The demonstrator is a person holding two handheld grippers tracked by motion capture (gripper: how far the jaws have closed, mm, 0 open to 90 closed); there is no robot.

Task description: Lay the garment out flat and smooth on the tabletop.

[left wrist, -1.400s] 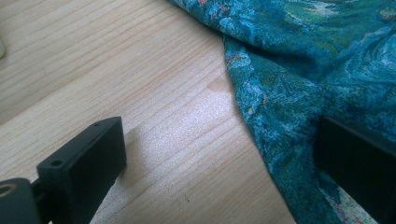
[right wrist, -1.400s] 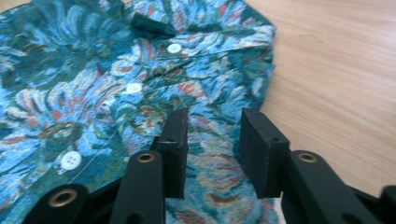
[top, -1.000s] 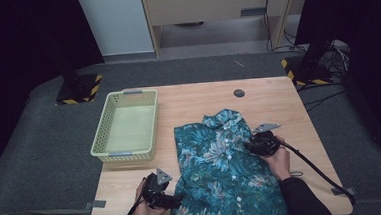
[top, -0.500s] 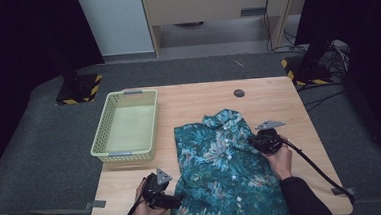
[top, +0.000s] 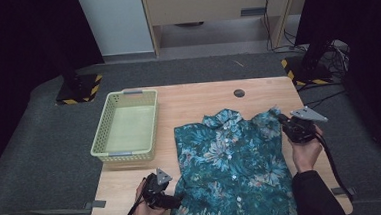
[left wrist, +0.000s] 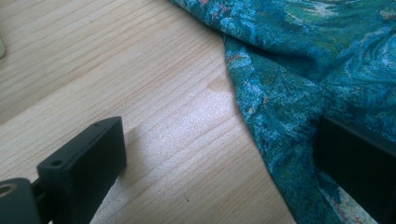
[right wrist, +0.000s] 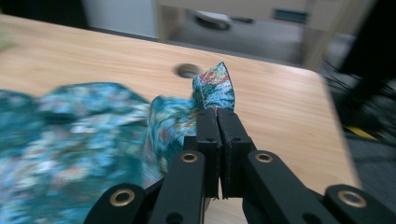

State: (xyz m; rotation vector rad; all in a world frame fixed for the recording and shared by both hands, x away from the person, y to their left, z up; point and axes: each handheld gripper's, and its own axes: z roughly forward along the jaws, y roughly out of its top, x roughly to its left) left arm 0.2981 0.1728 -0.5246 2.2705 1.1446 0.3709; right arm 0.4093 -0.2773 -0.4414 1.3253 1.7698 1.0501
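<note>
The right gripper view shows the right hand-held gripper [right wrist: 218, 114] with jaws pressed together on a fold of the shirt [right wrist: 212, 88], a pinch too small to make out in the high view, where that gripper [top: 285, 124] sits at the shirt's [top: 232, 160] right shoulder, right of centre. The left gripper view shows the left hand-held gripper [left wrist: 219, 154] open, one jaw on the bare table [left wrist: 116, 70], the other on the cloth's [left wrist: 303, 84] edge. In the high view it [top: 176, 201] lies at the shirt's lower left hem, a basket [top: 104, 128] above it.
</note>
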